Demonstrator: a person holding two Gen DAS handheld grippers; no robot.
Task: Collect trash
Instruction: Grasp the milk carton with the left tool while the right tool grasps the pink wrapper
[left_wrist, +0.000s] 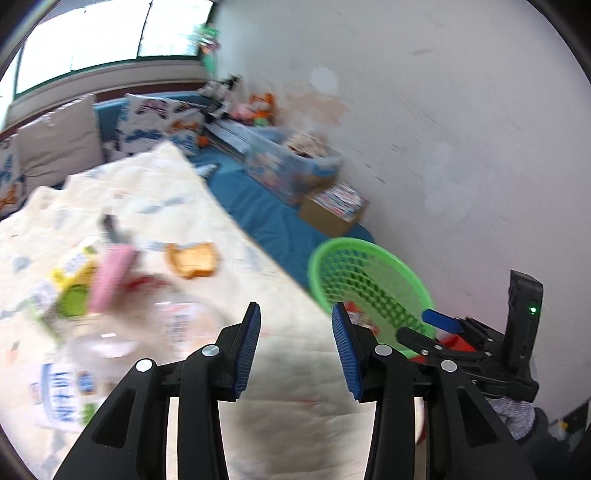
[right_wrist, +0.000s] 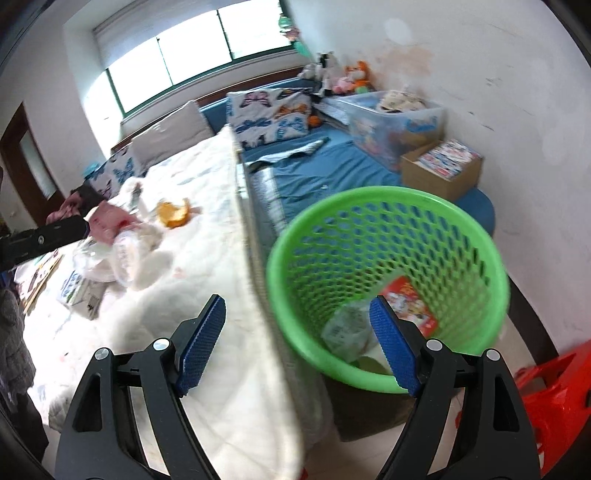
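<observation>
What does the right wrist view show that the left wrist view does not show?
Only the right wrist view: the trash lying inside the green plastic mesh basket, a red printed packet and a crumpled clear wrapper.
Only the left wrist view: the right gripper beside the basket.
Both: the orange peel on the white quilt.

No text, brand or number is legible in either view. Blue print on the white carton (left_wrist: 61, 391) at the lower left of the left wrist view is blurred beyond reading. The label on the clear plastic bottle (left_wrist: 177, 325) is also smeared. In the right wrist view, the red printed packet (right_wrist: 408, 301) inside the green basket (right_wrist: 476, 236) shows graphics only, with no readable characters.
</observation>
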